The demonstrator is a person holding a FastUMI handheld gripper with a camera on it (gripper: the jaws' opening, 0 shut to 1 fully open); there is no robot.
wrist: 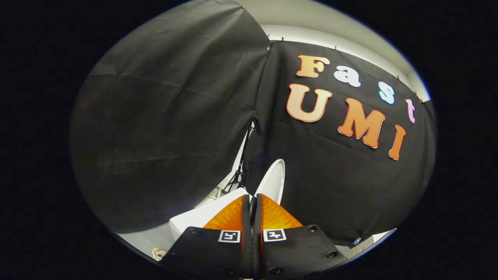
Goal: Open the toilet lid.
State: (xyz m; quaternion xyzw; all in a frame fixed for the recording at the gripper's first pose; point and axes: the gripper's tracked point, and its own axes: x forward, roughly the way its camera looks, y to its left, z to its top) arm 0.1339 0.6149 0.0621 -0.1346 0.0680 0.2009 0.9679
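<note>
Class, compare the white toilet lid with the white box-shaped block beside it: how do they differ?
The toilet lid is a rounded oval; the block is boxy and straight-edged. The lid stands upright just beyond the shut claw; the block sits lower, beside the fingers, flat top up. Both are plain white.

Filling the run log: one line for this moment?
lid: raised, just beyond fingers | gripper: shut, holding nothing | tank: left of fingers
</note>
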